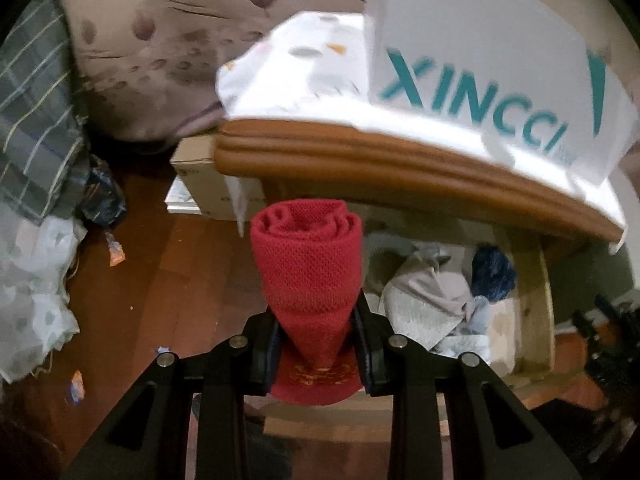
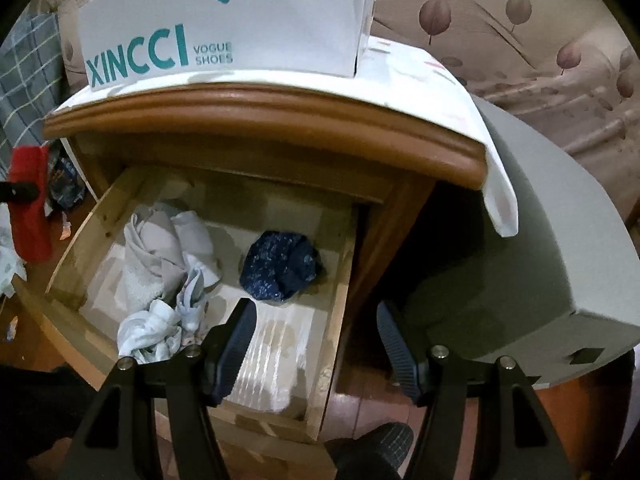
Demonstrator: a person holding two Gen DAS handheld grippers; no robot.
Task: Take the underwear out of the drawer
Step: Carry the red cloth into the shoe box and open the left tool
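Observation:
My left gripper [image 1: 318,320] is shut on a rolled red underwear [image 1: 308,264], held upright above the floor to the left of the open wooden drawer [image 2: 340,280]. The red roll [image 2: 30,204] also shows at the left edge of the right wrist view. In the drawer lie a dark blue patterned underwear [image 2: 280,266], a grey-white bundle [image 2: 160,252] and a pale blue crumpled piece [image 2: 160,332]. My right gripper [image 2: 318,320] is open above the drawer's front right part, nothing between its fingers, with the blue underwear just beyond its left finger [image 2: 236,344].
The nightstand top [image 2: 260,108] overhangs the drawer and carries a white shoe box [image 2: 224,24] on a white cloth. A grey box [image 2: 540,260] stands to the right. Cardboard boxes [image 1: 212,184], clothes and litter lie on the wooden floor [image 1: 168,280] at the left.

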